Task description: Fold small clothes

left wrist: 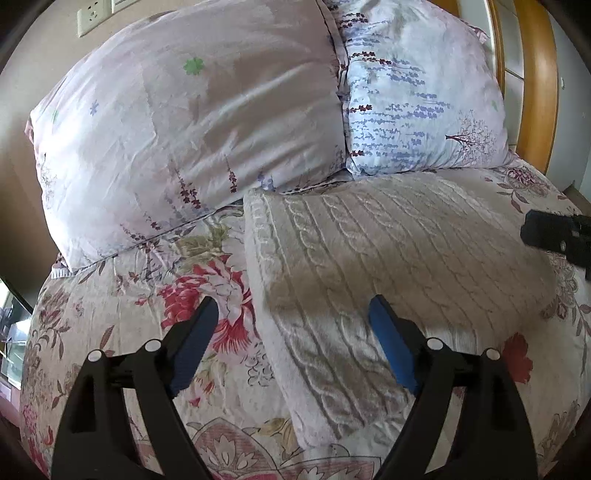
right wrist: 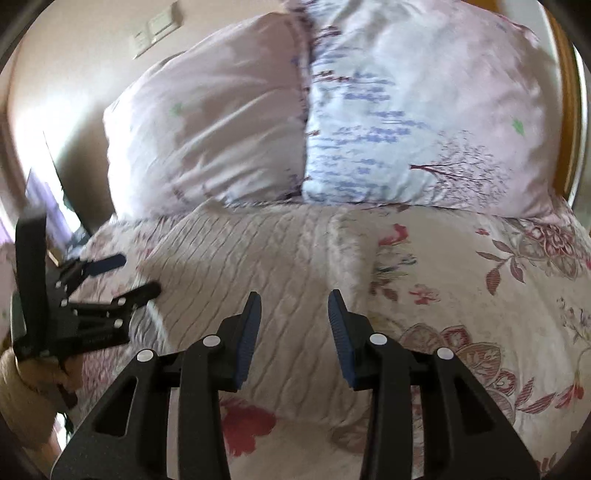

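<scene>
A cream cable-knit garment (left wrist: pixel 388 266) lies folded flat on the floral bedspread, below the pillows; it also shows in the right wrist view (right wrist: pixel 258 258). My left gripper (left wrist: pixel 291 310) is open and empty, hovering over the garment's left edge; it also shows at the left of the right wrist view (right wrist: pixel 138 275). My right gripper (right wrist: pixel 294 302) is open and empty above the garment's near right part. Its black body shows at the right edge of the left wrist view (left wrist: pixel 557 232).
Two pale floral pillows (left wrist: pixel 192 122) (left wrist: pixel 417 96) lie against the headboard behind the garment. The floral bedspread (left wrist: pixel 122 332) spreads all around. A wooden headboard (left wrist: pixel 535 74) stands at the far right. A wall with sockets (left wrist: pixel 90 16) is at the far left.
</scene>
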The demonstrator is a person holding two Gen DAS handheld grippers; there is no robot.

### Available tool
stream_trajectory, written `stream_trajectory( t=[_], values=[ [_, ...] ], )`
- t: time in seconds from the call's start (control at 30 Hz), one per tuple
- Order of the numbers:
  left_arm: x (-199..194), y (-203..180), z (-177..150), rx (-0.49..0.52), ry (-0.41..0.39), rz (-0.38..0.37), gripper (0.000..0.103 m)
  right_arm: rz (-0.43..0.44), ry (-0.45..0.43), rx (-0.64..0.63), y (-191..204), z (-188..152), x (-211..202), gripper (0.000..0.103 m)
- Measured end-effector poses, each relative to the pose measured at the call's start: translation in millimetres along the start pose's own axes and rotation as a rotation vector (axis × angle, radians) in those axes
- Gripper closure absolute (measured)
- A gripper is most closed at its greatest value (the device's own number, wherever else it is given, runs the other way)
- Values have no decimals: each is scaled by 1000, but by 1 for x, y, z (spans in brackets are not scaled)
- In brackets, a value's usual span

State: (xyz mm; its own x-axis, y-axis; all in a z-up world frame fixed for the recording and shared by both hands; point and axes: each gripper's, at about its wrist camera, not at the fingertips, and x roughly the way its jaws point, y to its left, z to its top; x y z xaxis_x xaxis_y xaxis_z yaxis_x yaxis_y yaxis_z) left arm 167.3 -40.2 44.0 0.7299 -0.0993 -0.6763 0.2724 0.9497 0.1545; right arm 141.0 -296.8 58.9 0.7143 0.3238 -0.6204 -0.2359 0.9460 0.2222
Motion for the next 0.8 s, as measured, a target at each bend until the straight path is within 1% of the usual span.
stream_trajectory(
  t=[0.13, 0.23, 0.3, 0.5, 0.7, 0.73, 0.8],
  values=[
    [2, 0, -7, 1, 13, 4, 18, -28, 44, -18, 3, -4, 9, 64],
    [6, -1, -15, 1, 34, 4, 17, -58, 106, -11, -2, -10, 20, 63],
    [9, 0, -19, -1, 45, 3, 16, -53, 128, 8, -6, -14, 23, 62],
    [12, 5, -27, -17, 64, -7, 13, -23, 142, 53, -14, -16, 26, 60],
    [15, 6, -28, -35, 70, -10, 12, -3, 134, 107, -20, -17, 23, 56],
    [14, 7, -28, -44, 69, -17, 12, -6, 126, 111, -20, -17, 21, 52],
    [8, 11, -29, -66, 66, -28, 11, -44, 98, 112, -19, -17, 12, 37]
  ],
)
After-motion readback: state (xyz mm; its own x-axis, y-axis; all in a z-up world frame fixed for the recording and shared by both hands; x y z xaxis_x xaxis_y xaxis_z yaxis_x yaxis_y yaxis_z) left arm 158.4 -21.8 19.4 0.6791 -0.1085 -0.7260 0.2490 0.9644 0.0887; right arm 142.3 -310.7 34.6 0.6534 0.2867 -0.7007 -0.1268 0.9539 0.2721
